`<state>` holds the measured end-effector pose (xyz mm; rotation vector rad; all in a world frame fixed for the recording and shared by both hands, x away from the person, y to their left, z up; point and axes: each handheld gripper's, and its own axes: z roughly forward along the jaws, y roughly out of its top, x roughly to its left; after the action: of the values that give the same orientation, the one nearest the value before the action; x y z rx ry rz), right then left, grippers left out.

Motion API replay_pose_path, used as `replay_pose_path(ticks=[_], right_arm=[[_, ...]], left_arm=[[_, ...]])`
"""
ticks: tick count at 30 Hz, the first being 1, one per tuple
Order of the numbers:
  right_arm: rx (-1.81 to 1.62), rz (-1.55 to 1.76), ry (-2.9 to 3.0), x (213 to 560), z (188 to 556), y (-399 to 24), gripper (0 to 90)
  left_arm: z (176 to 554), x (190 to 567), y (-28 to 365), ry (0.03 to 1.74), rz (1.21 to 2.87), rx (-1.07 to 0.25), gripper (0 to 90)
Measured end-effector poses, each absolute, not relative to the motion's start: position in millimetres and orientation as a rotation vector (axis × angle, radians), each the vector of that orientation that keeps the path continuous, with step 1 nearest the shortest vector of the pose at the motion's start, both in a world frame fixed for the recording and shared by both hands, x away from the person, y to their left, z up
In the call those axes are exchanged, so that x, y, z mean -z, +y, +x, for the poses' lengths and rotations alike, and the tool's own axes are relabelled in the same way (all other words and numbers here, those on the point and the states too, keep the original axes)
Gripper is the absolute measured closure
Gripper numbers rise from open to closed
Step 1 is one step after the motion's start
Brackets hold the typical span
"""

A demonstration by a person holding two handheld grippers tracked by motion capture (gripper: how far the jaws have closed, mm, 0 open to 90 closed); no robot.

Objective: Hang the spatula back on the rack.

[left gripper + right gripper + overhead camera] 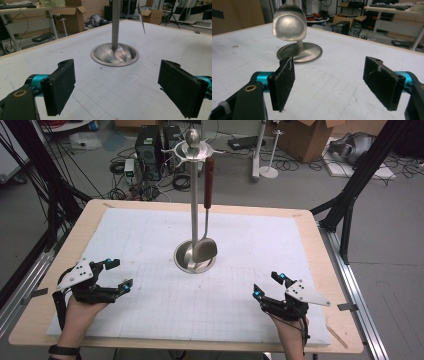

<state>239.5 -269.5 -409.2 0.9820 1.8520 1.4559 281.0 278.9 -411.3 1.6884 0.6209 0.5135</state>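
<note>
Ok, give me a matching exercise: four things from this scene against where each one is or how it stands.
1 spatula
2 stand
3 left hand-held gripper
4 right hand-held gripper

A open, near the mat's right front corner
B hanging from a hook
C open, at the mat's left edge
D upright at mid-mat

Pairs: 1-B, 2-D, 3-C, 4-A

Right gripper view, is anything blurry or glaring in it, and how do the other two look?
Right gripper view: spatula blade soft, with bright glare; jaws sharp. Left gripper view: stand base streaked with reflections, background soft. High view: even light, faint shadows, slightly grainy.
</note>
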Motion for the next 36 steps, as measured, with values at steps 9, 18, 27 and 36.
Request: replay_pose_path(ticks=[9,18,27,36], right_arm=[[-1.434,1.005,1.837,409.0,239.4,-281.9,25.2],[-1.430,0.998,1.849,408.8,241.0,-282.1,25.1],[-1.432,1.003,1.859,409.2,241.6,-281.9,25.1],[-1.441,1.001,1.858,408.5,241.7,-282.3,24.8]], left_arm=[[279.9,413.1,282.1,0.625,1.694,-0.519,15.0],[277.8,411.5,285.6,0.637,1.684,-0.531,14.9],[276.5,410.5,285.3,0.631,1.687,-0.530,14.8],[275.7,409.6,286.2,0.633,1.685,-0.532,14.8]])
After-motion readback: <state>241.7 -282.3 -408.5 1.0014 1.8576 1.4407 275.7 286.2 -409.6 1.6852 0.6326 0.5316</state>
